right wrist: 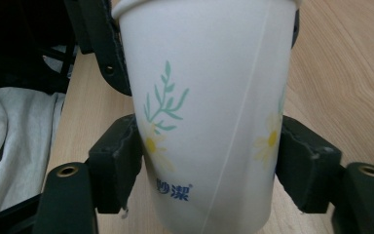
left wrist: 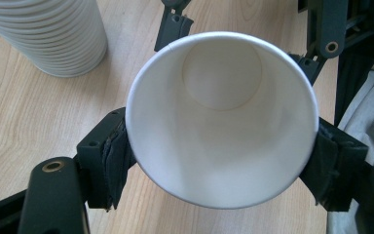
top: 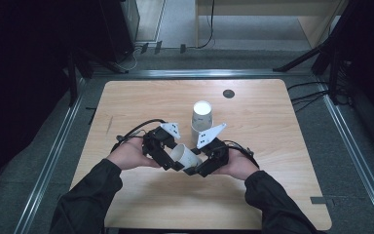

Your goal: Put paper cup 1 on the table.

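Note:
A white paper cup (top: 185, 155) with a daisy print lies on its side above the wooden table (top: 272, 185), held between both grippers. My left gripper (top: 173, 163) is shut on it near the rim. In the left gripper view the cup's open mouth (left wrist: 219, 131) faces the camera, with a pad pressing on each side. My right gripper (top: 195, 168) grips the same cup near its base. In the right gripper view its pads (right wrist: 119, 165) touch both sides of the printed wall (right wrist: 209, 97).
A stack of white paper cups (top: 202, 117) stands mouth-down just behind the grippers, and appears in the left gripper view at top left (left wrist: 53, 34). A small dark disc (top: 229, 93) lies near the table's far edge. Pale grey cloth (right wrist: 9, 146) hangs by the near edge.

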Demonstrator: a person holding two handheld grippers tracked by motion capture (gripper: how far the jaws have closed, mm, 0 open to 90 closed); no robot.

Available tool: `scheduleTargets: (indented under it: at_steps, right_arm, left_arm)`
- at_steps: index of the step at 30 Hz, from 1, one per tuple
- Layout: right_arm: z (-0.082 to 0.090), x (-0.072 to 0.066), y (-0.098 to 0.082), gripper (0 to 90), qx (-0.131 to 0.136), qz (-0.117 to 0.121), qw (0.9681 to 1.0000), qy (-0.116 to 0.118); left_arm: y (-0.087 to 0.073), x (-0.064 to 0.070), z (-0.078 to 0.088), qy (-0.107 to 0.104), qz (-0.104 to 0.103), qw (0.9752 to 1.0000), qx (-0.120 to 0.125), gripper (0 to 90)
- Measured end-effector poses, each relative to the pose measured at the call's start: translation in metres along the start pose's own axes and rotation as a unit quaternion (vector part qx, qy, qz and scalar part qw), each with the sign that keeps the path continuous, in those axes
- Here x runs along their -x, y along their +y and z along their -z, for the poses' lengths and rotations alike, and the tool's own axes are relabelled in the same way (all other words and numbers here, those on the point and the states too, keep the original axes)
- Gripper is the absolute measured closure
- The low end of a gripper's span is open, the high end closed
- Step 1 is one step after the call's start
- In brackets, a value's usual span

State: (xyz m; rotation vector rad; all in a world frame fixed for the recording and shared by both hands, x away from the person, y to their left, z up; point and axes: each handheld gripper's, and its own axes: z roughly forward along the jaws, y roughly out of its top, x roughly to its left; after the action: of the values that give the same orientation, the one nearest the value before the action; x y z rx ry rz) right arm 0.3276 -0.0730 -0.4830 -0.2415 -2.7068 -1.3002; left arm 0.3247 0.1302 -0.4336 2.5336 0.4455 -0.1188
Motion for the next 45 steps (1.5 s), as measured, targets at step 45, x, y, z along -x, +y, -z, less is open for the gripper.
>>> scheduleTargets:
  at_steps: [45]
  right_arm:
    - [0.013,0.002,0.001,33.0,0.031,-0.016,0.9993,0.013]
  left_arm:
    - [-0.028,-0.007,-0.003,-0.056,0.045,0.9814,0.178,22.5]
